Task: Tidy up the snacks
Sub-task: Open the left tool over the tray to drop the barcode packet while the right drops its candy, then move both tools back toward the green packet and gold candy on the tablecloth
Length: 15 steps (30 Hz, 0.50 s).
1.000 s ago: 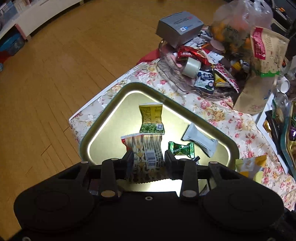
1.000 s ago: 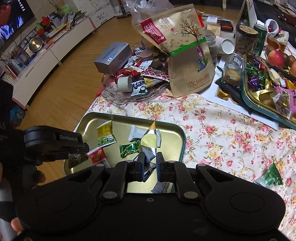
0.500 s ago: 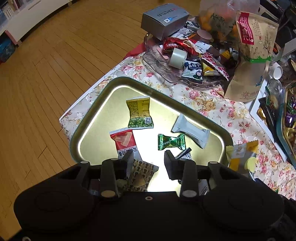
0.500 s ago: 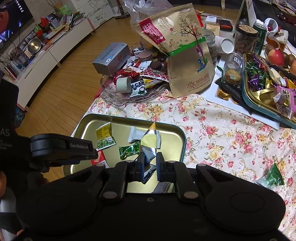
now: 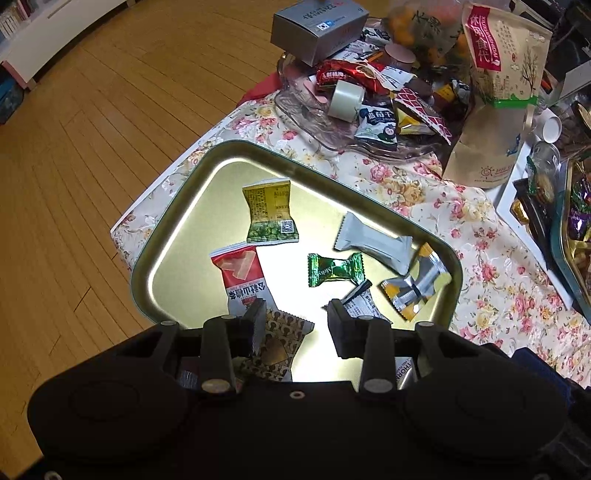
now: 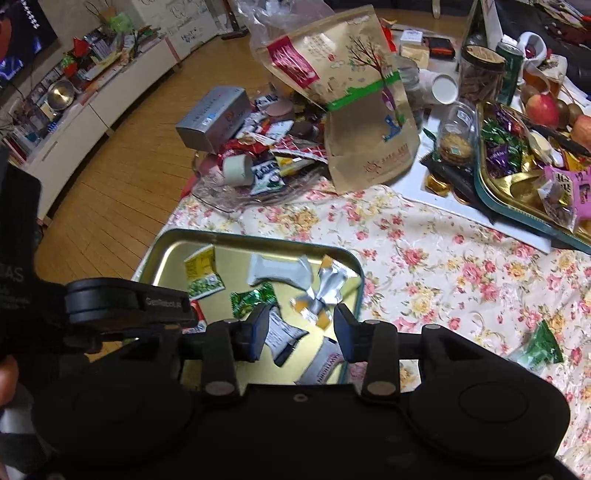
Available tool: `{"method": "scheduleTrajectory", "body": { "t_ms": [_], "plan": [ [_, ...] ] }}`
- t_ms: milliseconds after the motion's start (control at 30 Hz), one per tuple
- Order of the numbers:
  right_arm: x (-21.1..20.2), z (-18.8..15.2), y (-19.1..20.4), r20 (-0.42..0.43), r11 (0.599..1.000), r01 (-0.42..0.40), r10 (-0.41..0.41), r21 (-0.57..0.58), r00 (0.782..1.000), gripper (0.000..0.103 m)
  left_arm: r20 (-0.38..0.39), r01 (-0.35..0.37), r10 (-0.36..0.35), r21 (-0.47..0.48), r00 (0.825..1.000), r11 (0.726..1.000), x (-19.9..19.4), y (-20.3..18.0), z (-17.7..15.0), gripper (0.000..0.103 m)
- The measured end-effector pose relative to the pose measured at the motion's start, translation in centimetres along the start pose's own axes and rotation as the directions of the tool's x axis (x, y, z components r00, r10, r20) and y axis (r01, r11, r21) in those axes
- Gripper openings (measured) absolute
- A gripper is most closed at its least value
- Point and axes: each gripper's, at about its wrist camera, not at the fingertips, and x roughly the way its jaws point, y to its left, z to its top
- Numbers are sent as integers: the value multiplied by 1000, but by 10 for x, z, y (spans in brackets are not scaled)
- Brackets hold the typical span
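From my remote seat I see the tabletop [image 6: 424, 258], covered in a floral cloth, with the wooden floor [image 5: 92, 147] beyond its edge. At the near corner sits the gold metal tray [image 5: 177, 229] holding the sorted snacks. Behind it a clear glass dish [image 5: 306, 122] is heaped with wrappers, a grey box [image 5: 317, 22] and a roll of tape [image 5: 345, 99], and a tall kraft pouch [image 6: 354, 110] leans beside it. Far right, a second tray [image 6: 517, 206] holds purple and green candies. My left tongs [image 5: 295, 325] hang over the tray's near edge with the jaws apart and nothing pinched; a brown patterned packet [image 5: 280, 347] lies flat just under them. My right tongs [image 6: 301, 328] are over the tray's right end, jaws opening, and a silver-and-yellow packet [image 6: 325, 291] lies loose on the tray just beyond the tips, not gripped. Also in the tray: a red-and-grey packet [image 5: 243, 277], a yellow-green pea packet [image 5: 271, 214], a plain grey bar wrapper [image 5: 373, 240], a black-and-white packet [image 6: 280, 332] and a small green candy [image 5: 334, 269]. A green triangular packet [image 6: 543, 343] lies alone on the cloth, well apart from the tray.
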Motion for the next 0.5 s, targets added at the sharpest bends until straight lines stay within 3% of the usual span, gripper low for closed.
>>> {"method": "scheduleTrajectory", "body": {
  "t_ms": [500],
  "plan": [
    [9, -4, -9, -59, 999, 50, -49, 13, 997, 42, -25, 19, -18, 52, 1000, 998, 2, -15, -4, 46]
  ]
}}
